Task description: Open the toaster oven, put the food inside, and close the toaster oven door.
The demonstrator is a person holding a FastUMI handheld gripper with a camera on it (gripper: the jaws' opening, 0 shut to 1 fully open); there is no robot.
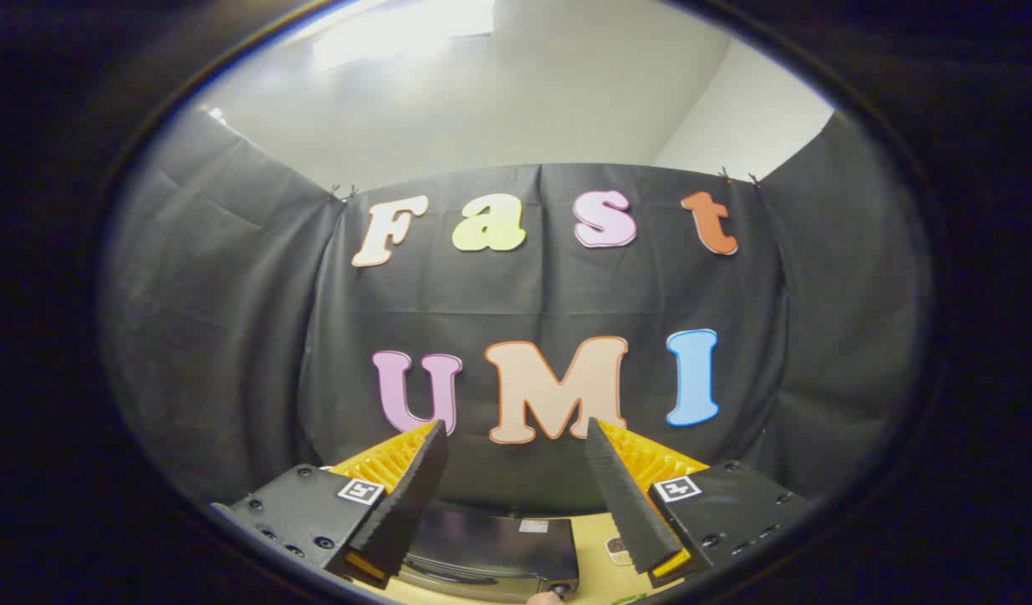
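Note:
My gripper [516,430] is held high and tilted up toward the booth's black cloth wall, its two fingers spread wide apart with nothing between them. Far below, between and under the fingers, the dark top of the toaster oven [491,548] rests on a light wooden table [596,538]. The oven's front and door are hidden from this angle. A small round edge of something [546,598] peeks out just under the oven's near right corner; I cannot tell what it is.
The black cloth wall [230,319] wraps around the back and both sides of the booth. Above it rise a pale wall and ceiling [524,92]. A small sticker [617,550] lies on the table right of the oven.

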